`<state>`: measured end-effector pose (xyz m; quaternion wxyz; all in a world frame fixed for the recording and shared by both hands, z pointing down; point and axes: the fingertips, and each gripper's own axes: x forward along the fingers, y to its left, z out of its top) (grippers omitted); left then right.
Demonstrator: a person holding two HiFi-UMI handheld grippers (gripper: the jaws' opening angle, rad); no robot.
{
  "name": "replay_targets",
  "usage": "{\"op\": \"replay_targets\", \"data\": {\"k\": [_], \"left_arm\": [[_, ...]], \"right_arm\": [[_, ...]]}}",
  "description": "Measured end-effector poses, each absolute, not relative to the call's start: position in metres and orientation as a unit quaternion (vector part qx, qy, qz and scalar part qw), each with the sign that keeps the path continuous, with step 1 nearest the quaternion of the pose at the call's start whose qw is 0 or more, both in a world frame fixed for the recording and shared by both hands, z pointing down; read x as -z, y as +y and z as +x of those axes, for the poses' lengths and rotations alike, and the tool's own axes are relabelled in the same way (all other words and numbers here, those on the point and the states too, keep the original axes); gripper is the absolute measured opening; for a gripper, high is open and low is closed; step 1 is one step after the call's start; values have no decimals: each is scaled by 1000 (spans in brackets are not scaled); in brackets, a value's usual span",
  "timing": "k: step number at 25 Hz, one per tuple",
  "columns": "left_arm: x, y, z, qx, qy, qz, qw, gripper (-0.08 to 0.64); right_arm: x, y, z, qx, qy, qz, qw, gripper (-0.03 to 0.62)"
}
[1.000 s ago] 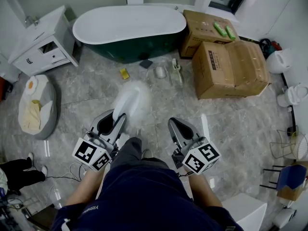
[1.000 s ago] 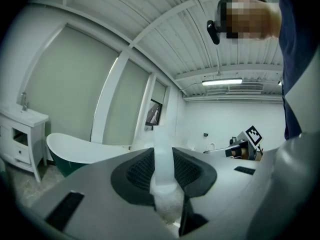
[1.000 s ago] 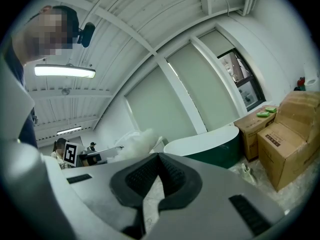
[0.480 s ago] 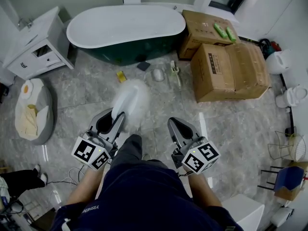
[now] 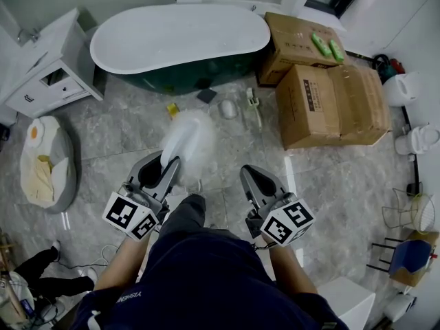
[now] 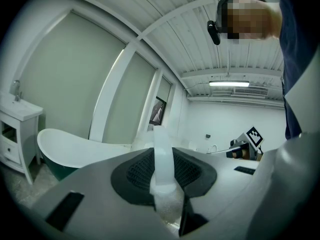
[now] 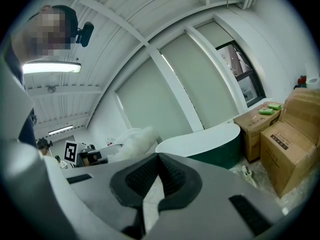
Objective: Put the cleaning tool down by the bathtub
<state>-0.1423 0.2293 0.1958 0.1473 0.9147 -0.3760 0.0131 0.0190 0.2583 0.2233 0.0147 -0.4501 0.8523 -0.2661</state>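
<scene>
1. White fluffy cleaning tool (image 5: 190,141) is in my left gripper (image 5: 163,165). Its jaws are part closed, pads clamped on the tool's flat pale handle, which runs straight out between them in the left gripper view.
2. Left gripper pose: low in front of my body, left of my raised knee (image 5: 187,215). The marker cube is on the near side, and the jaws point far and slightly right, toward the bathtub (image 5: 179,38).
3. The tool's fluffy head sticks out past the left jaw tips, over the grey marble floor (image 5: 110,129). It is between me and the tub, nearer to me, and not put down.
4. Right gripper (image 5: 249,176): jaws closed, pad tips touching, nothing between them. Only floor shows through the small gap lower down.
5. Right gripper pose: low, right of my knee, level with the left one and well apart from it. Its cube is near and the jaws point far and slightly left.
6. The bathtub sits at the far side, white inside, dark green outside, long axis left to right.
7. Small items lie on the floor just near of the tub: a yellow piece (image 5: 172,108), a dark square (image 5: 205,95), a round grey thing (image 5: 227,107) and a pale brush-like thing (image 5: 252,106). The fluffy head is near them; from above I cannot tell if it touches any.
8. Cardboard boxes (image 5: 335,105) stand far right, beside the tub's right end.
9. White cabinet (image 5: 41,67) is far left, with a pale cushion (image 5: 45,160) on the floor near of it.
</scene>
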Motion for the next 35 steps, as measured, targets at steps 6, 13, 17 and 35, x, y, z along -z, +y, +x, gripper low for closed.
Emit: {"op": "replay_targets", "data": {"k": [6, 13, 17, 35], "left_arm": [[-196, 179, -155, -14, -369, 917, 151, 110], [-199, 120, -170, -15, -359, 920, 157, 110], [-199, 86, -179, -17, -355, 922, 156, 110], [-206, 6, -197, -19, -356, 922, 155, 110]], "right_arm": [[-220, 209, 1, 266, 852, -451, 13, 5], [-221, 153, -15, 270, 847, -458, 8, 5], [-222, 121, -24, 270, 845, -462, 5, 5], [-225, 36, -35, 264, 844, -467, -3, 5]]}}
